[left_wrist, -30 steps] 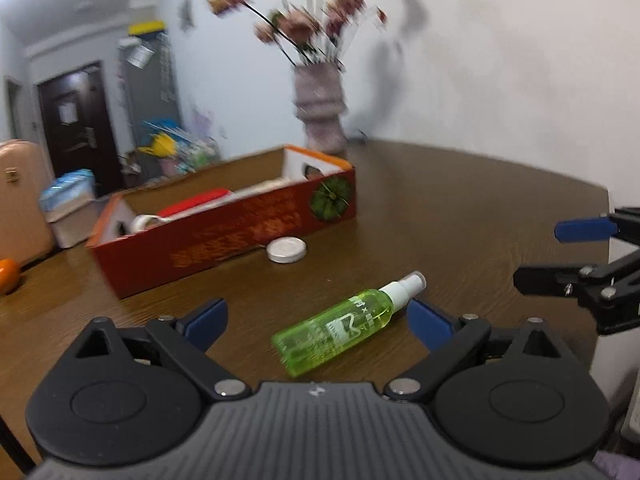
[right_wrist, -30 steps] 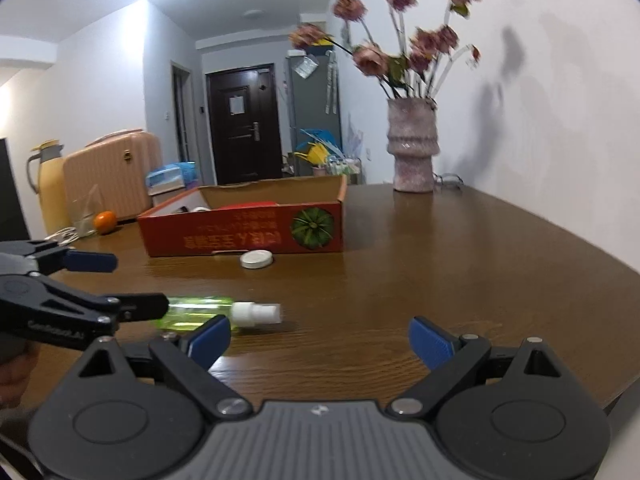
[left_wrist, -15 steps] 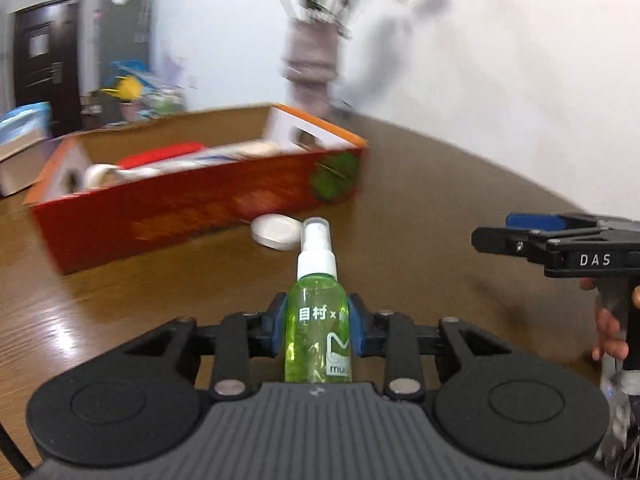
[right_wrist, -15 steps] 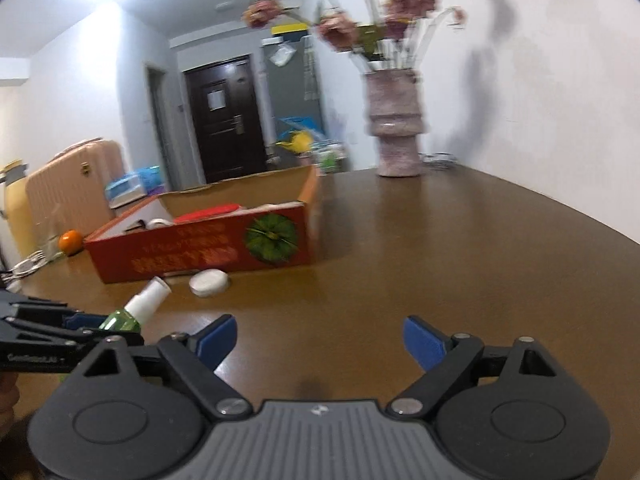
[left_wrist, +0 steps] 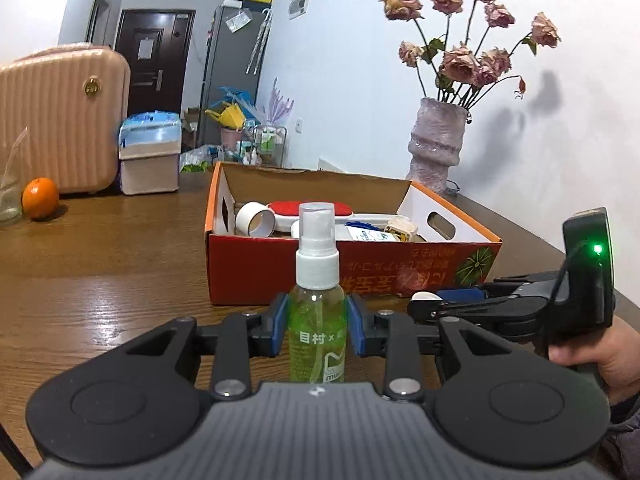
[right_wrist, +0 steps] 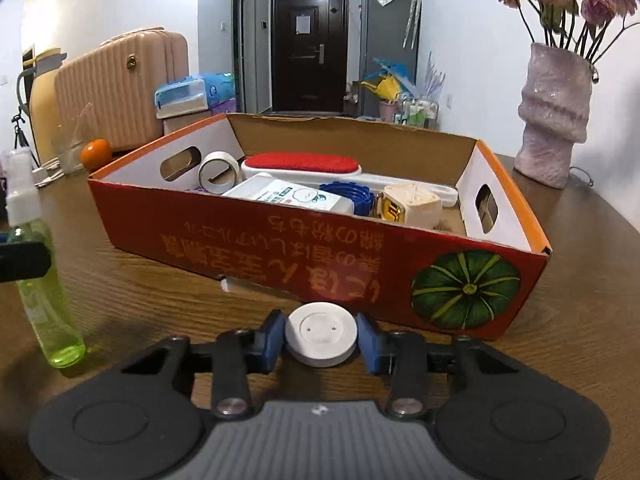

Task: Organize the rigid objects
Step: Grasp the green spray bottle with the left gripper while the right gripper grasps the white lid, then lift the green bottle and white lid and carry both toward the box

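Note:
My left gripper (left_wrist: 317, 330) is shut on a green spray bottle (left_wrist: 317, 320) with a white pump top and holds it upright above the wooden table, in front of the red cardboard box (left_wrist: 360, 268). The bottle also shows at the left of the right wrist view (right_wrist: 40, 280). My right gripper (right_wrist: 321, 340) is shut on a white round disc (right_wrist: 321, 334) at table level, just in front of the box's front wall (right_wrist: 280, 256). The box holds a tape roll (right_wrist: 218, 172), a red-topped brush (right_wrist: 300, 164), a white pack, a blue cap and a cream item.
A pink vase (left_wrist: 436, 148) with dried roses stands behind the box on the right. An orange (left_wrist: 39, 198) and a glass sit at the table's far left. A pink suitcase (left_wrist: 60, 116) and a storage bin stand beyond the table.
My left gripper closed on the spray bottle, lifted it upright and turned toward the box. My right gripper moved to the white disc by the box and closed on it.

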{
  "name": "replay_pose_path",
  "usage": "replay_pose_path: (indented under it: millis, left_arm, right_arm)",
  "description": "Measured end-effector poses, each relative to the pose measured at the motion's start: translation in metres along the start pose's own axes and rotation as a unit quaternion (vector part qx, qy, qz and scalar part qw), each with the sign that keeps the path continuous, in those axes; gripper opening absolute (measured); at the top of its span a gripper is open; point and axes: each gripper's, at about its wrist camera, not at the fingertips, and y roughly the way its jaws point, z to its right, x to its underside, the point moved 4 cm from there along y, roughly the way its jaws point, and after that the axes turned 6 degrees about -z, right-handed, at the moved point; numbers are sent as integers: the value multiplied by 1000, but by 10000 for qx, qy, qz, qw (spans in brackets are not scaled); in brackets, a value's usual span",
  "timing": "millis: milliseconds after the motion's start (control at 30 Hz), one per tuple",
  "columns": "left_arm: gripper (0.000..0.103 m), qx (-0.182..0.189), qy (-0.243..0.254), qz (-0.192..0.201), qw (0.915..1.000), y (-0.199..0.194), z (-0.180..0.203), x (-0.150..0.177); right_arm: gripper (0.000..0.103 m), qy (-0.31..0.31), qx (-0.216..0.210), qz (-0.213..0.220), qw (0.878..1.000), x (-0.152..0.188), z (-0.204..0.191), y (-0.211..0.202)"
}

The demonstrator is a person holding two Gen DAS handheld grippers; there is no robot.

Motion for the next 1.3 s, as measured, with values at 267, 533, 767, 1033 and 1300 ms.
replay_pose_path:
  millis: [267,533,767,1033,1300]
  left_arm:
    - [31,-43,33,67,10000,-14,11,2]
    - [31,-186,31,612,9979,-106,41,10]
    - [31,-120,104,998,9949,-185,78,28]
    - [31,7,408,1395,9894,-247,117,49]
    - [31,70,483,1506,9874,-268,130,60]
  right_arm:
    - [38,48,214,254,9994,1,0,-11]
    - [38,206,456,1156,9920,14,-7,-122]
    - [38,211,284,1842,9823,52,-27,-228]
    - [38,233,204,2351,9715,103,-45,-314]
    - [38,288,256,2555,9660,126,-47,-346]
